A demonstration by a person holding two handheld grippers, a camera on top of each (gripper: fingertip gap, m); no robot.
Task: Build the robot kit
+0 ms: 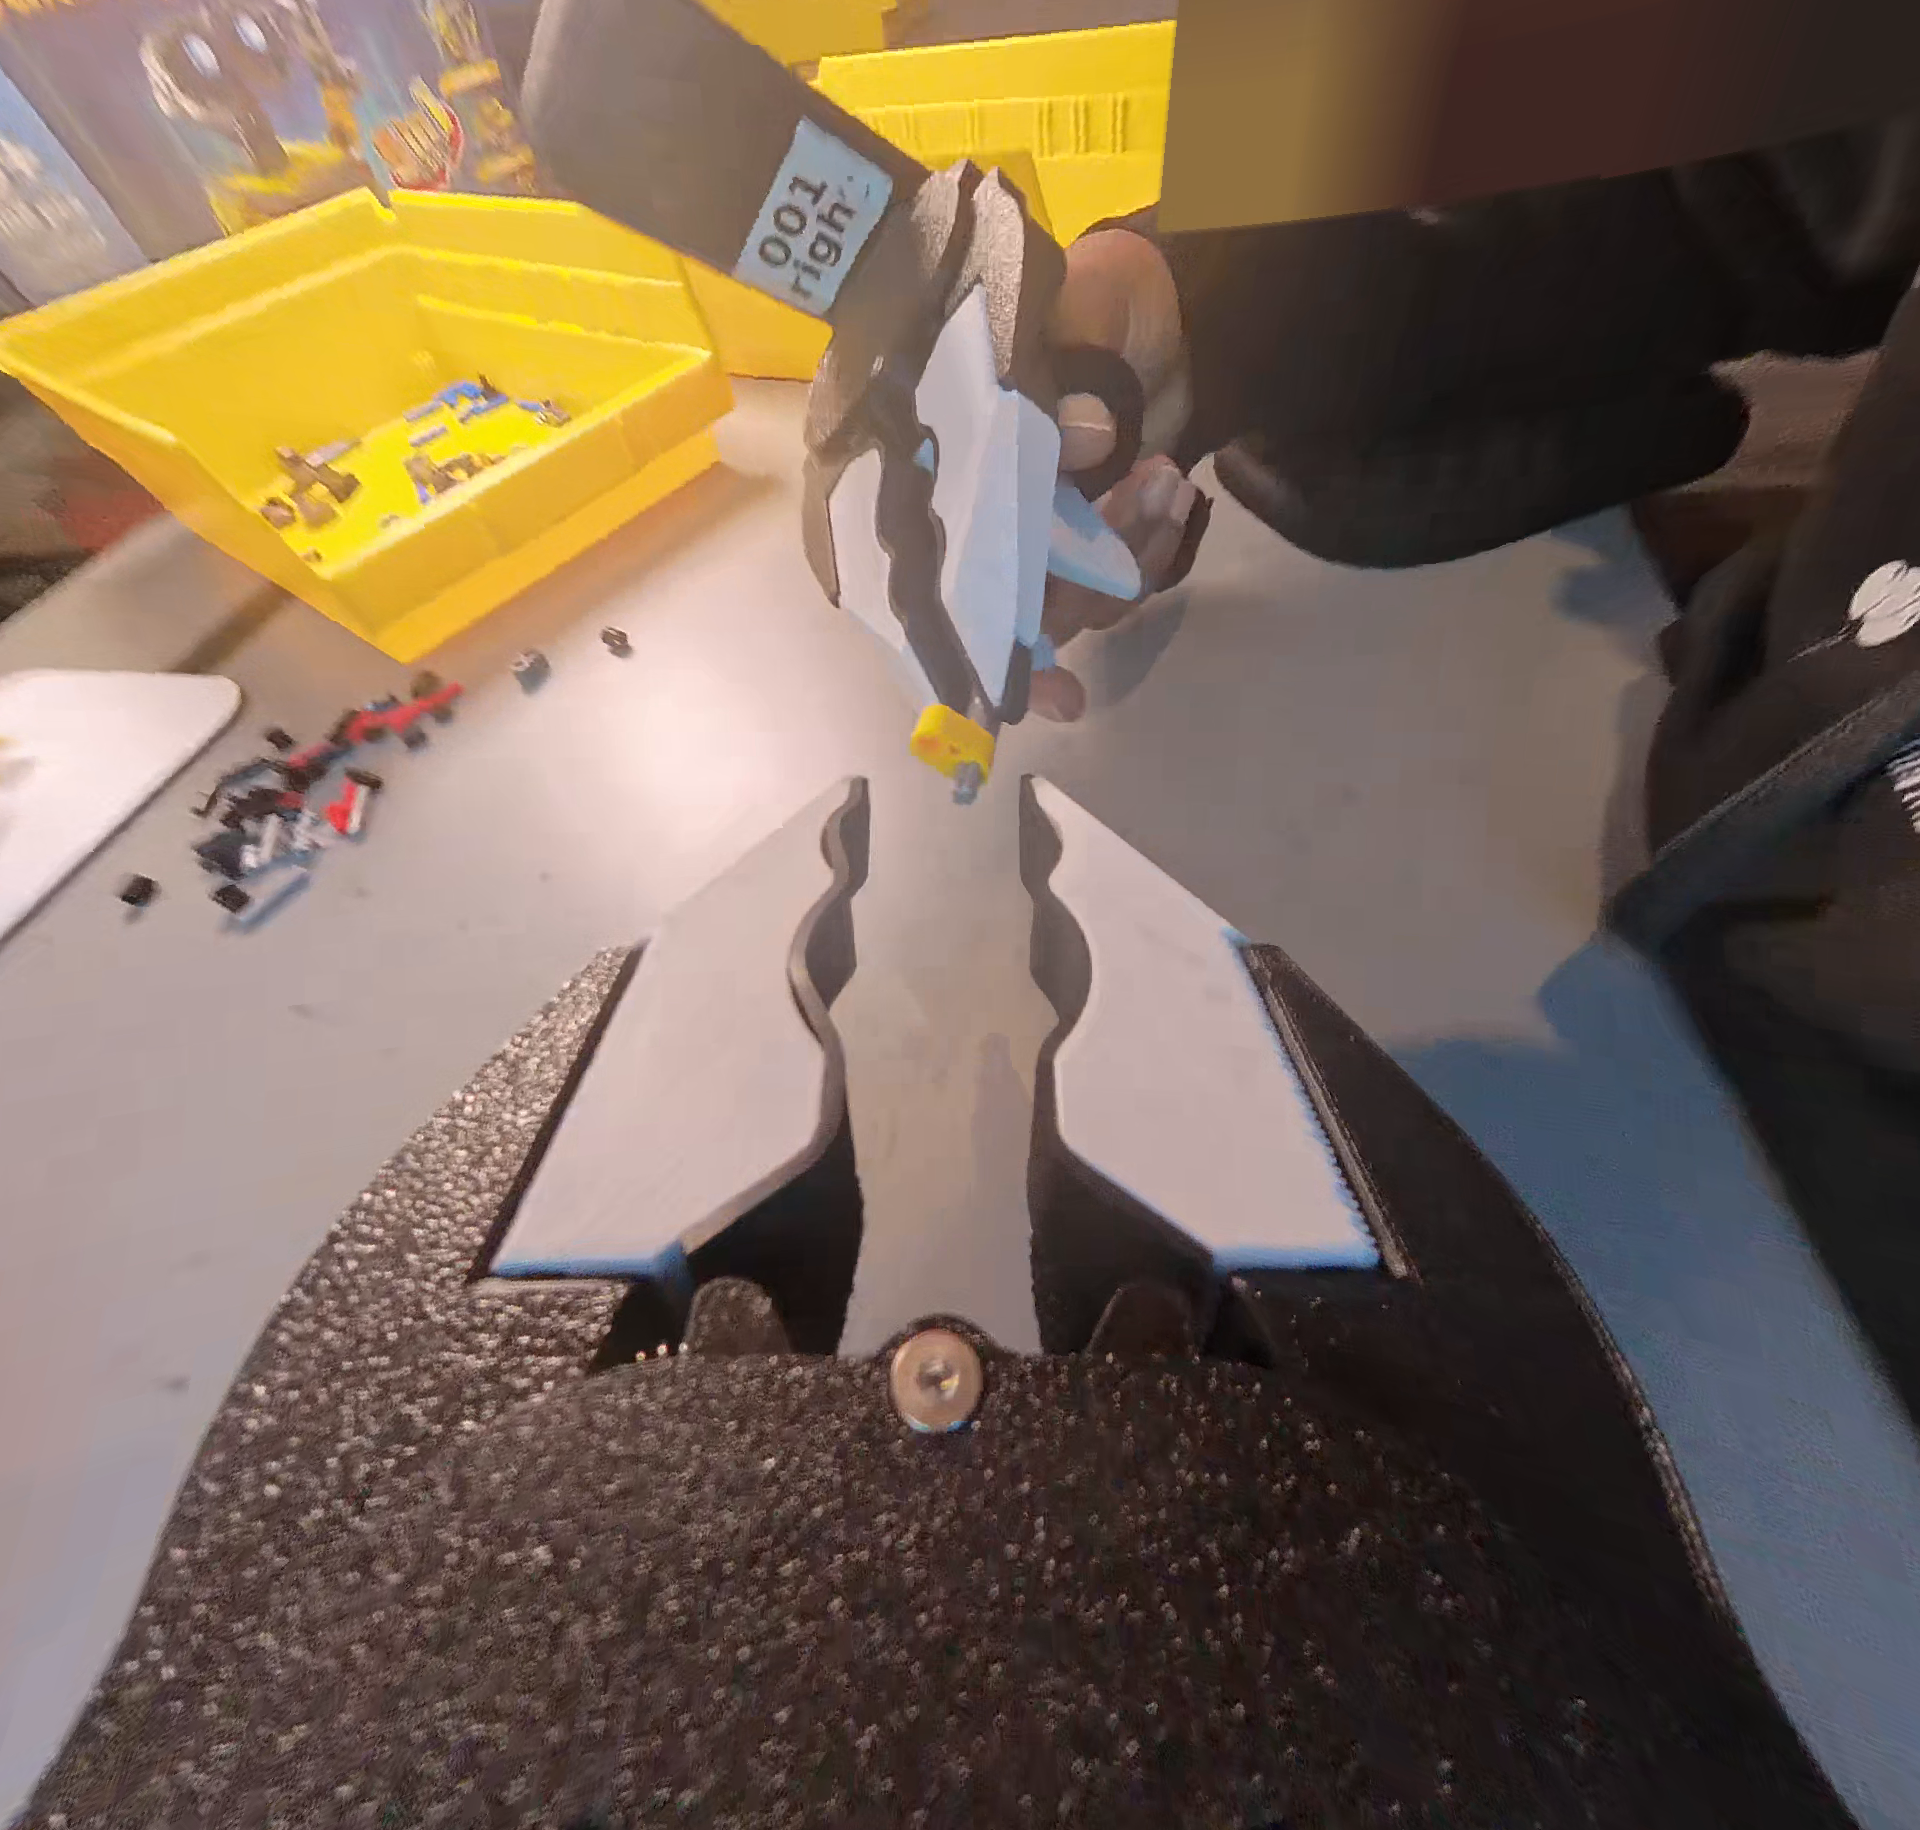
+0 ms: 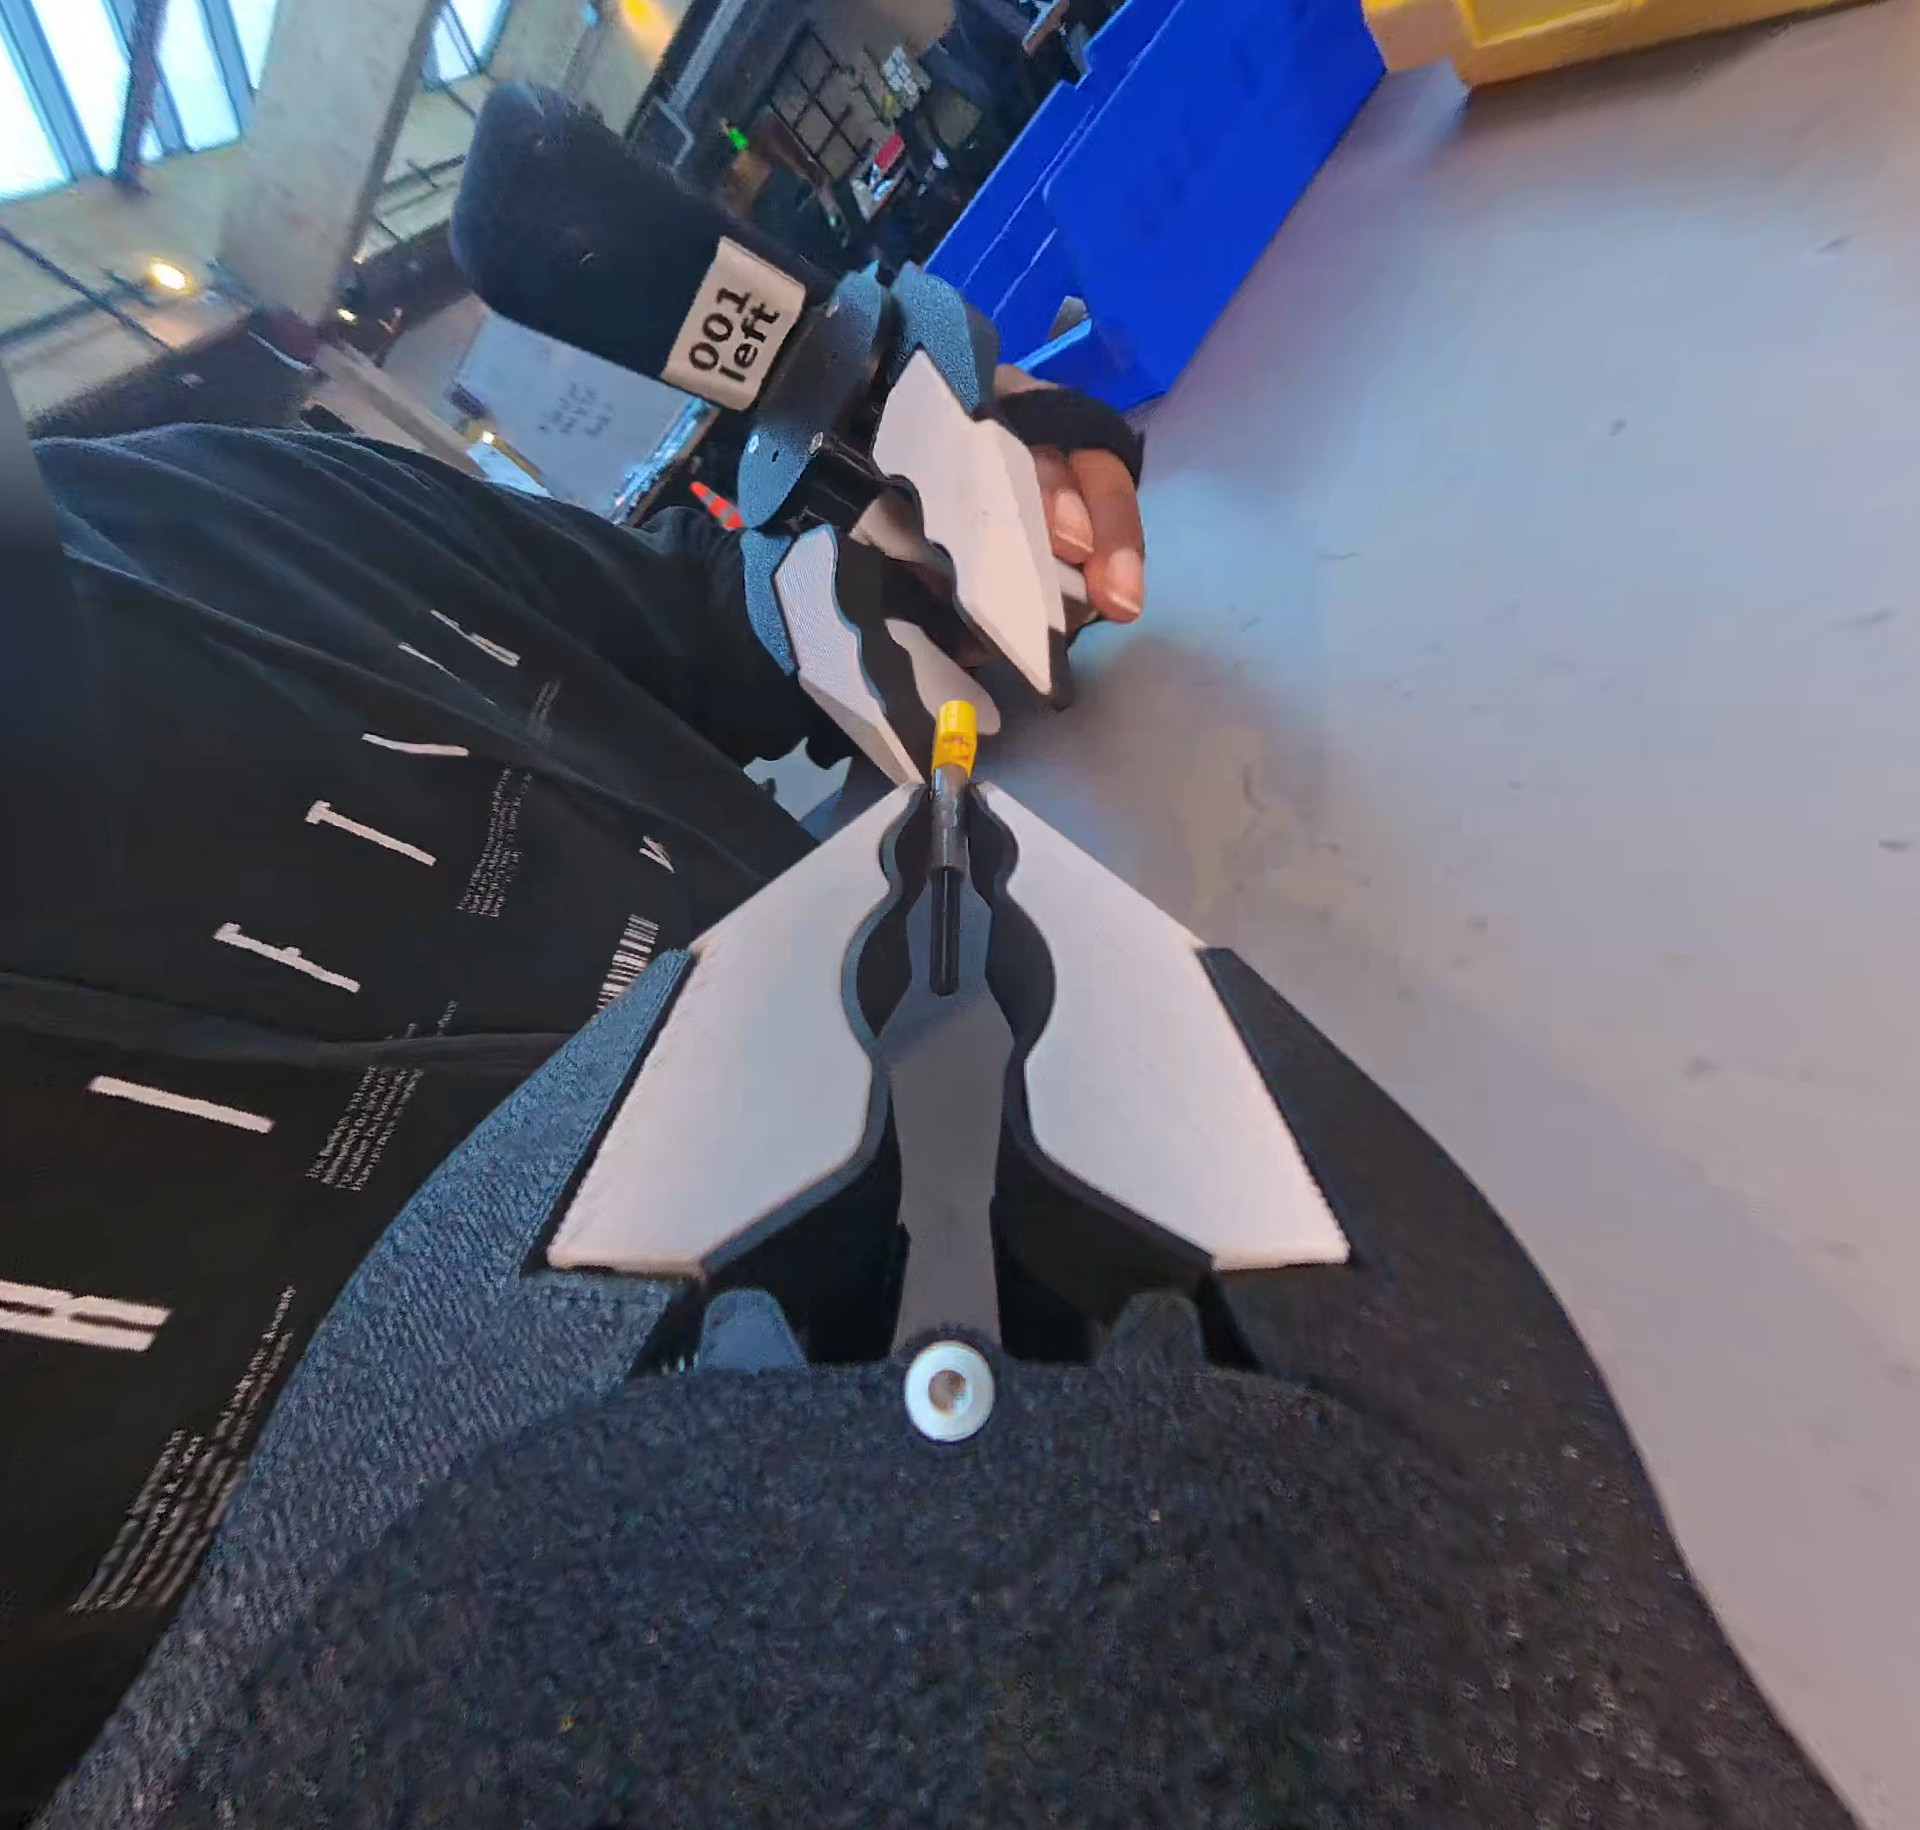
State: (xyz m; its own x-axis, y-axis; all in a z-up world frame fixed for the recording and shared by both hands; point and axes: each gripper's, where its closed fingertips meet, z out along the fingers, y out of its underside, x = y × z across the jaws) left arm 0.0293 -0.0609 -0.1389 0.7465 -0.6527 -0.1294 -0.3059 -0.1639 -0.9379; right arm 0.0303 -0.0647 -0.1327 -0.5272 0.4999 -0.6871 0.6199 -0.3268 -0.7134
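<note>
Grey table [image 1: 1195, 793], right gripper [image 2: 948, 791] pinching black pin [image 2: 943, 907]

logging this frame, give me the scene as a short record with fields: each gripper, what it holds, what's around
right gripper: shut on black axle with yellow piece at its tip
left gripper: open, empty, tips just short of the yellow piece
table: grey
yellow bin: left of the grippers in the left wrist view, small parts inside
loose parts: black and red, on the table in front of the bin
blue bin: far side in the right wrist view
</note>
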